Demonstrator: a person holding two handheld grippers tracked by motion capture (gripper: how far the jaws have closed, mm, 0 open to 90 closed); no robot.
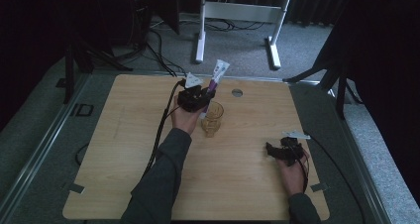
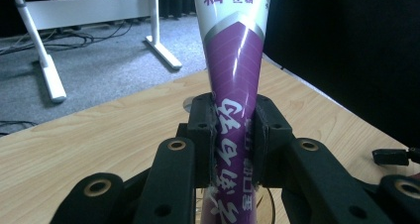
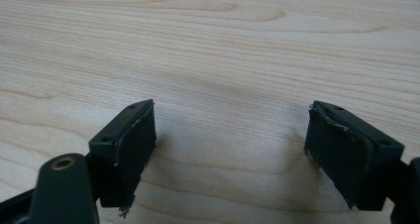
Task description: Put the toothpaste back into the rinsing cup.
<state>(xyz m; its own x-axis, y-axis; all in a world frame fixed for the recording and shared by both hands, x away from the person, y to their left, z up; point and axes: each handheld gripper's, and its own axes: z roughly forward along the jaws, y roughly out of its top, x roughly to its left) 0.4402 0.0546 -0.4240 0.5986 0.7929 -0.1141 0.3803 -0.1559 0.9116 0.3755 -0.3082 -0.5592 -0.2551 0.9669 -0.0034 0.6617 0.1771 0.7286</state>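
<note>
1. High view showed the left gripper (image 1: 199, 96) clamped on a purple-and-white tube (image 1: 216, 75), held tilted over a clear glass cup (image 1: 214, 114) near the middle of the wooden table (image 1: 124, 149).
2. Left gripper view confirmed the hold: both pads pressed the tube's (image 2: 237, 85) purple lower body, squeezing it narrow, while its white crimped end rose above the jaws.
3. Right gripper (image 1: 283, 151) rested low on the table near the person's right edge, well apart from the cup; in the right gripper view its jaws stood wide apart over bare wood, holding nothing.
4. The step in hand looked like standing the tube in the cup, cap end down.
5. Doing it well would have meant centring the tube's lower end over the cup's mouth before lowering, since its bottom was hidden behind the gripper.
6. A slow descent would have mattered, as a light cup could tip if the rim were nudged.
7. Release seemed wise only once the tube rested inside.
</note>
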